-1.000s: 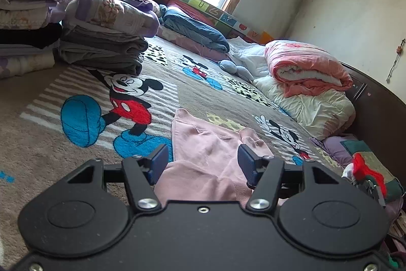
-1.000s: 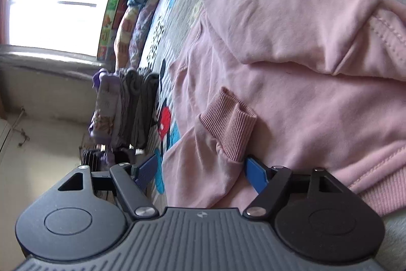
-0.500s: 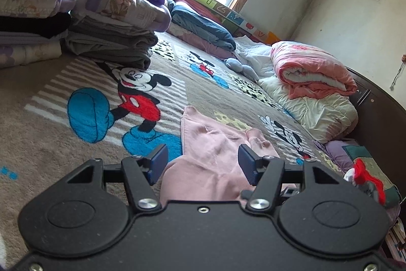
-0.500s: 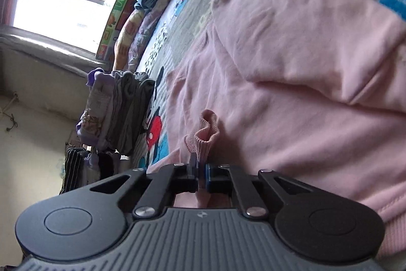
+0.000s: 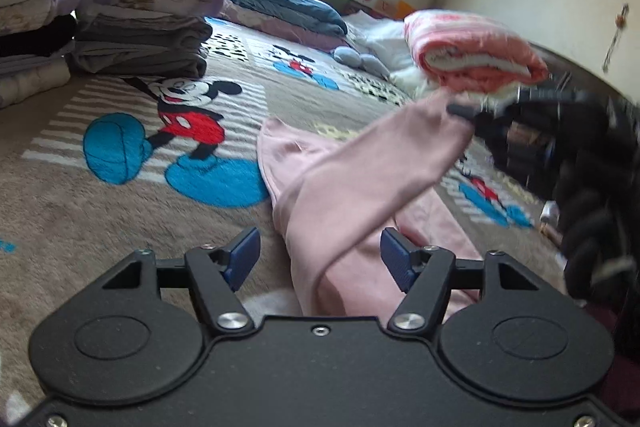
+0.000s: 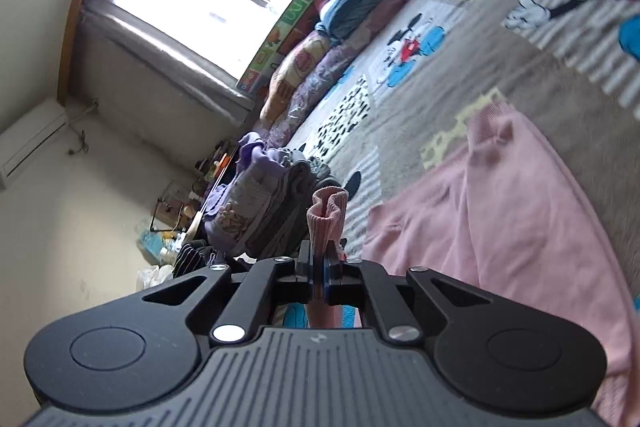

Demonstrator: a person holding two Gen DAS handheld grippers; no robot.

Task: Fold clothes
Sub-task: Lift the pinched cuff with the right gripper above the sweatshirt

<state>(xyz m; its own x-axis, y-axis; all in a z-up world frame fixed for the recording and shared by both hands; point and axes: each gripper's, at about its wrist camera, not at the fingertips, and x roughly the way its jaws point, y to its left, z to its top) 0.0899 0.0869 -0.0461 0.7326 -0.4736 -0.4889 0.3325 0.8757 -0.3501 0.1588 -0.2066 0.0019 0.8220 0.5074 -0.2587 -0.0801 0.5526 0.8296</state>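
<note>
A pink sweatshirt [image 5: 344, 211] lies on the Mickey Mouse blanket [image 5: 120, 195]. My right gripper [image 6: 319, 267] is shut on the sweatshirt's ribbed sleeve cuff [image 6: 326, 215] and holds the sleeve [image 5: 400, 155] lifted off the bed. The right gripper also shows in the left wrist view [image 5: 460, 111], blurred, at the right. My left gripper [image 5: 320, 259] is open and empty, low over the near part of the sweatshirt, with the cloth between its blue pads. The body of the sweatshirt [image 6: 520, 227] lies flat in the right wrist view.
Stacks of folded clothes [image 5: 140, 39] stand at the back left of the bed. A folded coral and white quilt [image 5: 472, 55] lies at the back right. Pillows and bedding [image 5: 288, 7] line the window wall. A dark bed edge [image 5: 592, 83] runs along the right.
My right gripper closed on the sleeve cuff and has lifted the sleeve up off the sweatshirt. My left gripper stayed open and shifted slightly closer over the garment.
</note>
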